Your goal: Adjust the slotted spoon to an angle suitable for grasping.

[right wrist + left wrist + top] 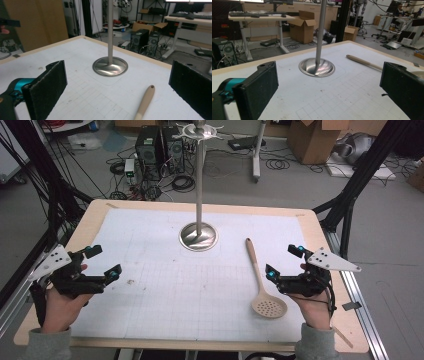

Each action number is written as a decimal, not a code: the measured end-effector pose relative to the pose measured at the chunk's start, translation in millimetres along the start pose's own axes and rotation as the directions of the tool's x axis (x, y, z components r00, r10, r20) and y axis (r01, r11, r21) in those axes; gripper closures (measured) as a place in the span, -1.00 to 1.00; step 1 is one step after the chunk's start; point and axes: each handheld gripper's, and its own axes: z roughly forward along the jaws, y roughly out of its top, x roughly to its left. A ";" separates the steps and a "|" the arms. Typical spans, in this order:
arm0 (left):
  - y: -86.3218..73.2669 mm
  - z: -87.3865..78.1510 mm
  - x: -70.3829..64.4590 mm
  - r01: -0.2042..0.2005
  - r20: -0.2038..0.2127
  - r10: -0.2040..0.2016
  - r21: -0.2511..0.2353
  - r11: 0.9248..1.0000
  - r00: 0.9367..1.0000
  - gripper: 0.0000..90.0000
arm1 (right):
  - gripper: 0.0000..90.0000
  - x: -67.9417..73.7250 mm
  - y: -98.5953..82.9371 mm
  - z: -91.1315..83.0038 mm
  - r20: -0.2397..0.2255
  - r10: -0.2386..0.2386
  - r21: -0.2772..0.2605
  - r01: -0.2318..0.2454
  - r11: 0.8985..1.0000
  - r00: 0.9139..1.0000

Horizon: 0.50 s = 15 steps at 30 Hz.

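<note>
White gridded mat on the wooden table (pixel 95 217). Polished steel stand with round base and tall pole (pixel 199 236) sits centre-rear. Beige slotted wooden spoon (pixel 261 281) lies flat right of it, handle toward the stand. Looks light, stiff, smooth; grab mid-handle. Left gripper (pixel 103 260) and right gripper (pixel 281 260): jaws wide apart, empty, hovering at opposite edges.

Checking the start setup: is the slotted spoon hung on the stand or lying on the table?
Lying flat. The slotted spoon rests on the table, beside the stand.
</note>
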 end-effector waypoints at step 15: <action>-4.9 3.3 0.7 0.016 0.000 -0.016 0.009 1.000 1.000 -0.95 | -0.43 -13.1 -14.2 6.2 0.068 0.045 0.060 -0.049 0.997 0.997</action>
